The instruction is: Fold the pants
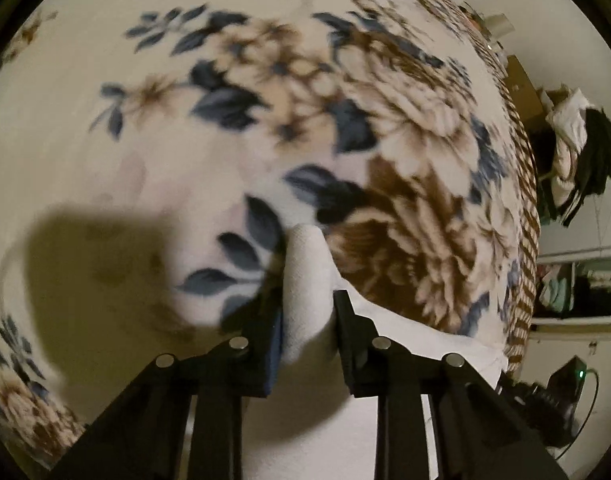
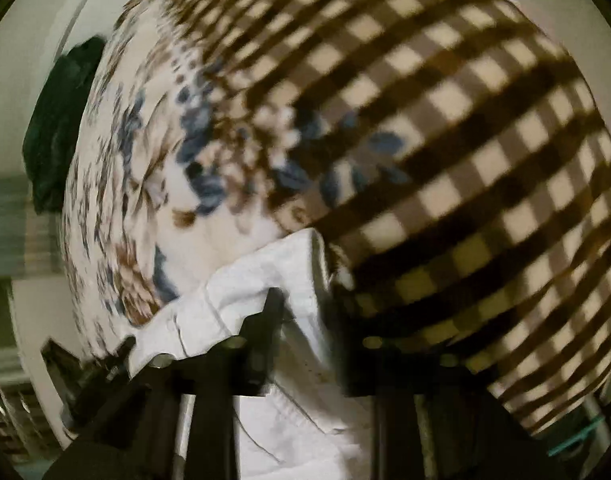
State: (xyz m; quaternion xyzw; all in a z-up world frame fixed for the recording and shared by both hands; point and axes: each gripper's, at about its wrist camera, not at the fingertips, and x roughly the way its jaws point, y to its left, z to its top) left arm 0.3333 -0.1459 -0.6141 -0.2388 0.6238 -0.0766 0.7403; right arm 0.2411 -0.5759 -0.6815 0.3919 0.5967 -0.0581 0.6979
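Both fingers clamped: left fingers (image 1: 305, 312) and right fingers (image 2: 305, 316) each pinch white cotton pants (image 1: 305, 280) over floral fleece bed blanket (image 1: 265, 100); fold barely started, I judge.

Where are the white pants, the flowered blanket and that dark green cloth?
white pants (image 1: 305, 276): left wrist view, bunched fold between the fingers.
flowered blanket (image 1: 233, 92): left wrist view, blue leaf print.
dark green cloth (image 2: 61, 128): right wrist view, its middle.

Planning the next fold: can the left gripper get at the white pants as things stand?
Likely yes. The left gripper already has a bunched fold of the white pants between its fingers, apparently pinched. Nothing lies between them; only the floral blanket is beneath.
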